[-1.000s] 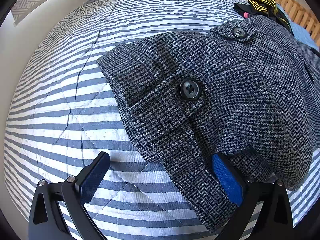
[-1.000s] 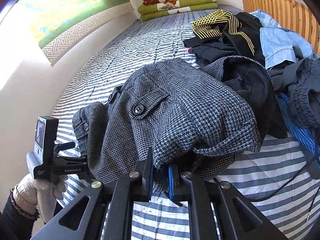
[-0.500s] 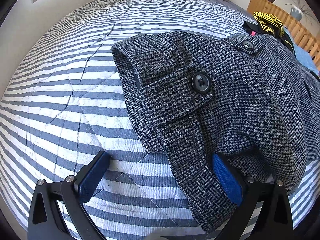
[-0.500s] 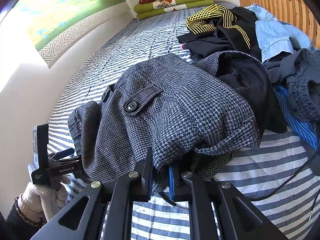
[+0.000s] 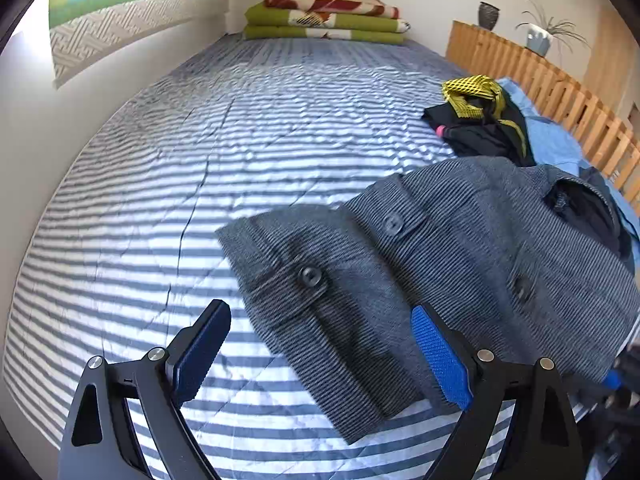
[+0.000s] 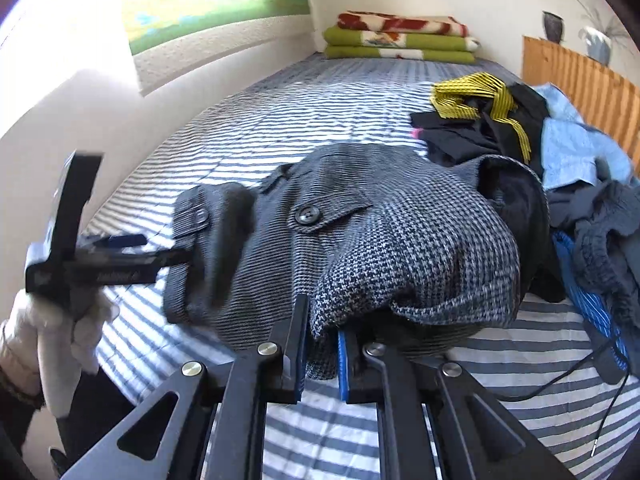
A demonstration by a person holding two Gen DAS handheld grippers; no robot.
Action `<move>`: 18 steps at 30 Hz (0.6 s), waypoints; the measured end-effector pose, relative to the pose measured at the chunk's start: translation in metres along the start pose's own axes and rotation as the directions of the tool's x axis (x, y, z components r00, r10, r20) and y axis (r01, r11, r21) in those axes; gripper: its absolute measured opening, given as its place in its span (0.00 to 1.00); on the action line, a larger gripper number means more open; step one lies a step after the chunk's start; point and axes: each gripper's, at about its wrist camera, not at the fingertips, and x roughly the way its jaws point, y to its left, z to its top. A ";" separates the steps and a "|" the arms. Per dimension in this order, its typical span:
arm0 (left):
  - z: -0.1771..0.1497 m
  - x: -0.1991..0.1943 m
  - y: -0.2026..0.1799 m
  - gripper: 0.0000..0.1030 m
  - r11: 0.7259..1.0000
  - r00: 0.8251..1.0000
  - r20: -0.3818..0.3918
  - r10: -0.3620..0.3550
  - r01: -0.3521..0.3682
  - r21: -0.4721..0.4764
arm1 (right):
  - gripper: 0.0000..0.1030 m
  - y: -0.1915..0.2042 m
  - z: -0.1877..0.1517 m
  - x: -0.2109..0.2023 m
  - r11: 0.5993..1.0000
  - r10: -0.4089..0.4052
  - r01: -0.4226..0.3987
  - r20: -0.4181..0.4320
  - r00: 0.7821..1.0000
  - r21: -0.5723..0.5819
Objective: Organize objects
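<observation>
One gray coat (image 5: 460, 248) lies on the bed (image 5: 248, 152). Three buttons show on it. Three folded blankets (image 5: 324, 16) sit at the far edge.

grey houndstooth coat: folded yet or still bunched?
Bunched. The coat lies humped with its black lining exposed, hem pinched in the right claw.

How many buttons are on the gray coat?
3 in the left wrist view: one on the sleeve strap, one on a flap higher up, one further right. Folds may hide more.

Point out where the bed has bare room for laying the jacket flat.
Free: striped bedspread between the wall, the folded blankets and the houndstooth jacket. Crowded: the clothes pile along the wooden headboard.
</observation>
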 end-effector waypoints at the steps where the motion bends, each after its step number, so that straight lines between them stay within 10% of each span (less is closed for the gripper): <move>1: 0.007 -0.001 -0.005 0.91 1.000 1.000 -0.001 -0.019 0.019 0.022 | 0.10 0.012 -0.006 -0.001 0.999 0.009 -0.009 -0.007 1.000 -0.038; 8: 0.059 0.035 -0.103 0.92 0.980 0.998 -0.028 -0.048 0.052 0.194 | 0.23 0.017 -0.034 -0.004 0.998 0.003 -0.007 -0.059 0.998 -0.063; 18: 0.102 0.136 -0.188 0.97 0.932 0.994 -0.107 0.008 0.032 0.361 | 0.57 -0.087 -0.016 -0.062 0.986 -0.081 0.074 0.043 0.996 0.152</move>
